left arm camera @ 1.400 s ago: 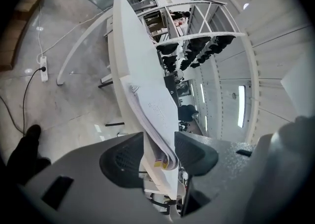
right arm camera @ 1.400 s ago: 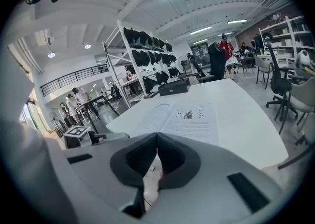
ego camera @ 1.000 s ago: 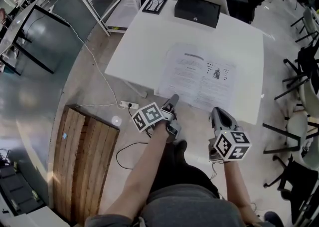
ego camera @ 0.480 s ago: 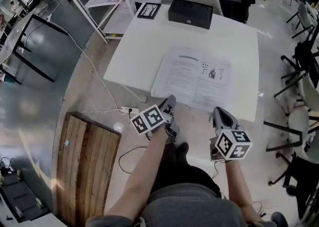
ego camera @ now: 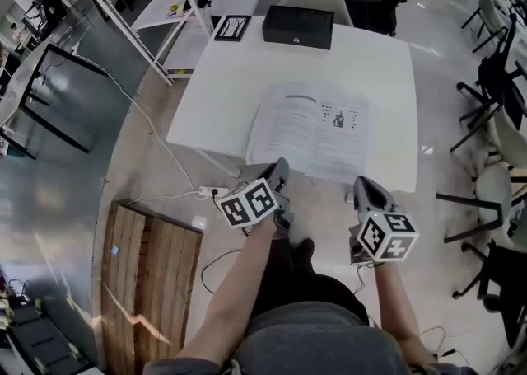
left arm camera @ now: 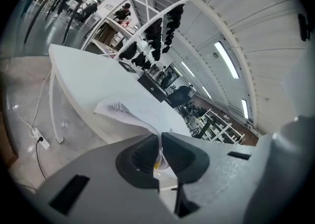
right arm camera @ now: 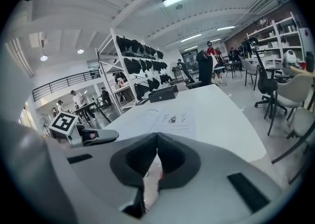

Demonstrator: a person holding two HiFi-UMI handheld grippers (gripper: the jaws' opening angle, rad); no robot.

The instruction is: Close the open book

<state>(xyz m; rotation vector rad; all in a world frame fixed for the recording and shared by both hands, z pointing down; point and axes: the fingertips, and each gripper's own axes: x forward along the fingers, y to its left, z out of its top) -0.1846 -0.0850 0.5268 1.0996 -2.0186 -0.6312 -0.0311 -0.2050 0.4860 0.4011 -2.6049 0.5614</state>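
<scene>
The open book (ego camera: 317,133) lies flat on the white table (ego camera: 222,77), its printed pages up. My left gripper (ego camera: 281,169) is at the book's near edge, close to the left corner. In the left gripper view its jaws (left arm camera: 160,137) have just been closing, and a white leaf of the book (left arm camera: 133,111) runs into the narrow gap and lifts off the table. My right gripper (ego camera: 361,187) hangs off the table's near edge, right of the book, shut and empty. In the right gripper view its tips (right arm camera: 157,137) meet, with the book (right arm camera: 172,118) ahead.
A black box (ego camera: 298,25) stands at the table's far edge. A framed picture (ego camera: 233,27) lies on the neighbouring table. On the floor are a power strip (ego camera: 216,192) with cables and a wooden panel (ego camera: 152,283). Chairs (ego camera: 494,142) crowd the right side.
The left jaws have closed at the book's near edge, and the left gripper has rolled and risen a little. The right gripper has shifted slightly.
</scene>
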